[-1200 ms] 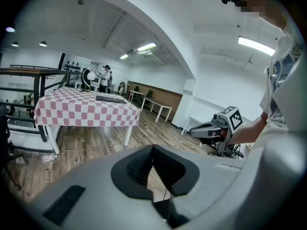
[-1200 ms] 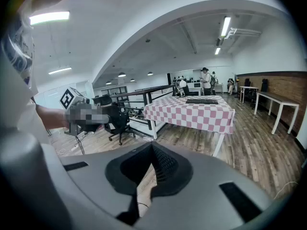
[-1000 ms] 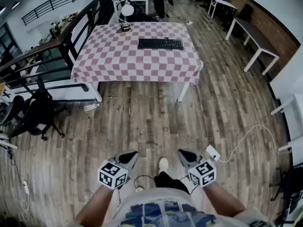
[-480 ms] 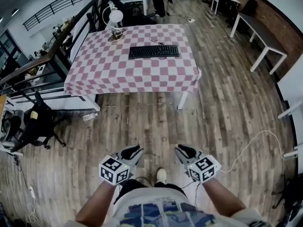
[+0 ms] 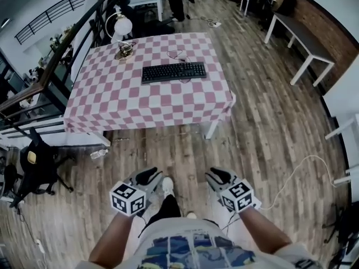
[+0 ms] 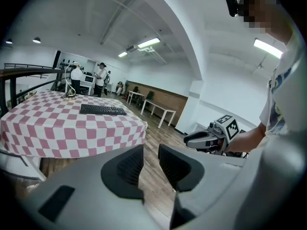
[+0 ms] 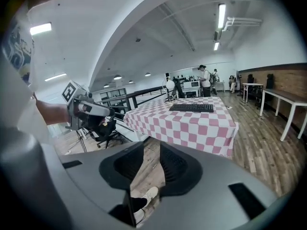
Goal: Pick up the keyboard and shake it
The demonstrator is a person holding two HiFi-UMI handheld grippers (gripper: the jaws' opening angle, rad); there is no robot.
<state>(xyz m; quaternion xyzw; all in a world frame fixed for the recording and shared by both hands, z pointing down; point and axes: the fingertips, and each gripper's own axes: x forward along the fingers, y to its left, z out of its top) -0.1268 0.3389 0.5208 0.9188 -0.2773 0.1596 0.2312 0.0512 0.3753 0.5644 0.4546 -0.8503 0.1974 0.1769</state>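
Checked worktop (image 5: 112, 105) well ahead; keyboard (image 5: 174, 72) lies crosswise, equally far from left gripper (image 5: 148, 175) and right gripper (image 5: 217, 176); both jaws just opening, empty.

Left claw (image 5: 148, 175) and right claw (image 5: 216, 176) point forward side by side, empty, jaws just opening.

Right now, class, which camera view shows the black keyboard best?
The head view: it looks down on the whole keyboard, key rows visible, lying on the checked table. Both gripper views catch it from a low angle, as a thin dark strip.
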